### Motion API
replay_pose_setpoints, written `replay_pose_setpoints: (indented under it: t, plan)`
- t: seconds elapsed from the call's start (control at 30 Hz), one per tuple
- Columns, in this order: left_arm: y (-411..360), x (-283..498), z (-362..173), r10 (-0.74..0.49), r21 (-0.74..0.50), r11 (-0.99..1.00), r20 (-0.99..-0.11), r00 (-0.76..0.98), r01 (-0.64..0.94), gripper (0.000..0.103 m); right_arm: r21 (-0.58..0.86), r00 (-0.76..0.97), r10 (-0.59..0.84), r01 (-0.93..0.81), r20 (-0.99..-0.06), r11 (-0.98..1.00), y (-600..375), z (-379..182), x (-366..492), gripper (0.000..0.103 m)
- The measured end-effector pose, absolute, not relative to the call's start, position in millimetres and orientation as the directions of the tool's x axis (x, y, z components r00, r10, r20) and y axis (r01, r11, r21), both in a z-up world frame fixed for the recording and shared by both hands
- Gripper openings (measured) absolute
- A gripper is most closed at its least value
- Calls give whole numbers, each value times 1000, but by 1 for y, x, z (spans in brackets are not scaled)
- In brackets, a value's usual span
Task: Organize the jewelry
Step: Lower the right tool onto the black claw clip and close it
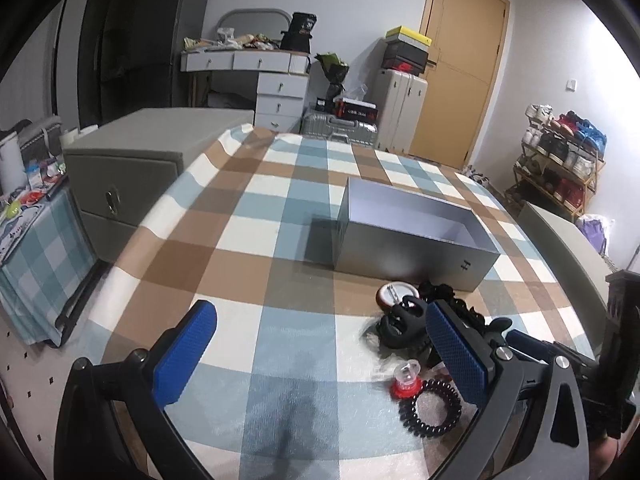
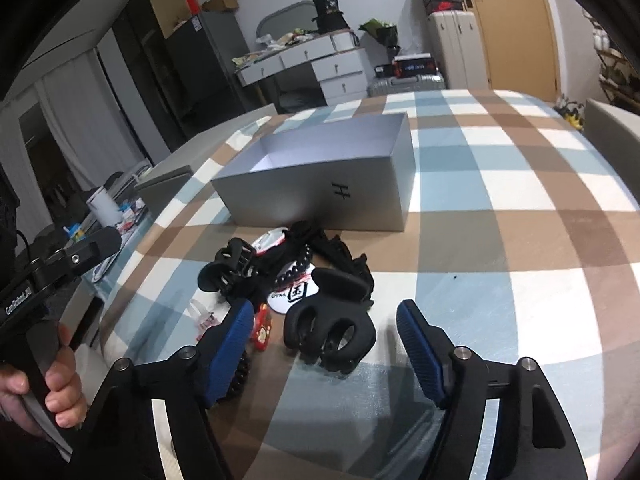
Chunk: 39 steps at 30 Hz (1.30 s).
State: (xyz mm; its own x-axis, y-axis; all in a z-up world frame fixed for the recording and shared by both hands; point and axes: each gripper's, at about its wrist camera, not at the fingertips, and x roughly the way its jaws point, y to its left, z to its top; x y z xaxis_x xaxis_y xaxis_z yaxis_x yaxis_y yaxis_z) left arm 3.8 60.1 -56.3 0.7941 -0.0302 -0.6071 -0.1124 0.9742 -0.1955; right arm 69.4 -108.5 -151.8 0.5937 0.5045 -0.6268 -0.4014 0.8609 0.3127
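A: Entry 1, coiled hair tie (image 1: 436, 407): right side hidden behind a blue pad.
B: Entry 2, grey box (image 2: 320, 196): floor mostly hidden by its near wall (contents undeterminable). Desk clutter (image 1: 236, 40): blurred.

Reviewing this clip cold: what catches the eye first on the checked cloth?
An open grey box sits mid-table on the checked cloth, apparently empty. In front of it lies a tangle of black hair accessories, the nearest a large black claw clip lying between the open blue pads of the right gripper, not touched. A black spiral hair tie and a small red-based trinket lie by the left gripper, which is open.
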Motion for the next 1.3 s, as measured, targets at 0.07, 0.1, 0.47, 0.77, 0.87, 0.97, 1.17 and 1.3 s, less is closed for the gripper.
replay_pose_setpoints:
  t: [0.07,0.1,0.47,0.77,0.87,0.97,1.17,1.3]
  plan:
    - [62,4,-59,-58,-217,971,-612,789,-97,102,322,583,505,-394,-637,861,-108,-155,72,61]
    - [63,5,-61,-78,-235,968,-616,784,-88,102,330,577,508,-391,-640,860,-108,-157,74,56]
    - [61,24,-78,-269,-377,926,-660,701,1,102,370,612,536,-388,-582,844,-122,-153,66,48]
    - [44,46,-86,-339,-366,926,-707,620,90,102,345,644,529,-400,-553,849,-128,-138,56,48]
    - [40,52,-88,-332,-345,933,-722,607,100,102,324,654,524,-413,-545,851,-127,-134,53,48]
    - [36,57,-92,-338,-345,933,-730,594,106,101,308,663,515,-413,-543,857,-126,-131,50,48]
    - [29,60,-93,-319,-300,945,-746,585,132,94,304,672,514,-414,-533,858,-128,-130,48,48]
    - [29,62,-92,-330,-306,941,-743,582,143,76,308,672,511,-408,-536,860,-128,-130,50,48]
